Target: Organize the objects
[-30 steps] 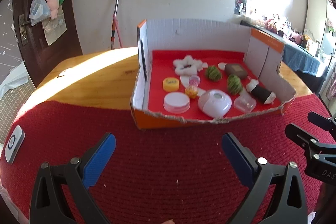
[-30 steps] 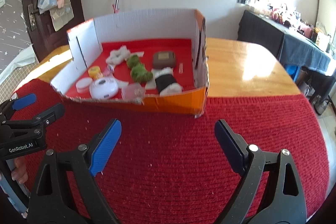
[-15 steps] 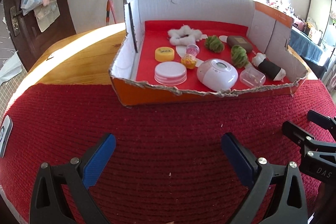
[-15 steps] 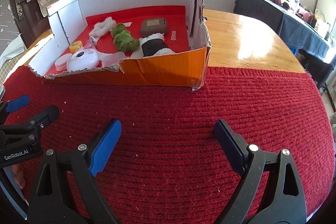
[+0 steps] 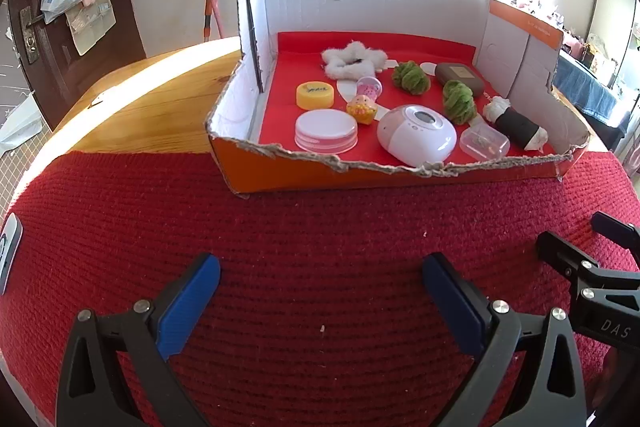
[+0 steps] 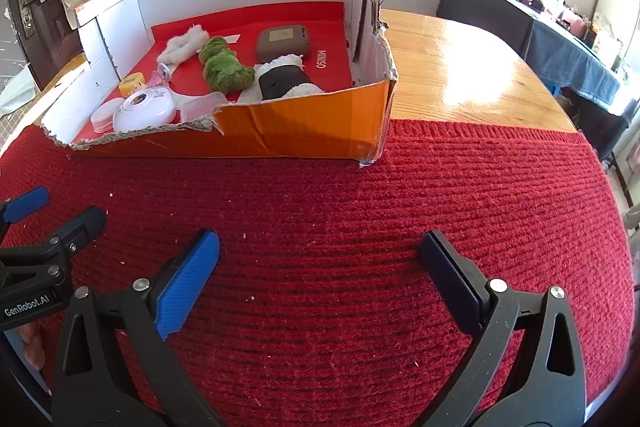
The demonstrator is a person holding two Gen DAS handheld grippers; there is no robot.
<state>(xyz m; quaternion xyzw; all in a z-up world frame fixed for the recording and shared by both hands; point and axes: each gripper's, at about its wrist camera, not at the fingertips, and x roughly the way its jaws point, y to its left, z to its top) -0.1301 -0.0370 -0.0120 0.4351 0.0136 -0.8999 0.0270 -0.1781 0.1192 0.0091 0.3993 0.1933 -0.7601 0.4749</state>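
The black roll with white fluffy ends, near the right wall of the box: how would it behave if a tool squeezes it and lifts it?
The black roll with white fluffy ends looks like rolled fabric, so it probably compresses and weighs little. It lies on its side, so a push may roll it. The loose ends could sag or unroll unless it is gripped across the black middle.

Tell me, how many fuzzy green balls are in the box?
2. One green ball sits toward the back beside the white fluffy thing; the other green ball is nearer the front, behind the white dome gadget.
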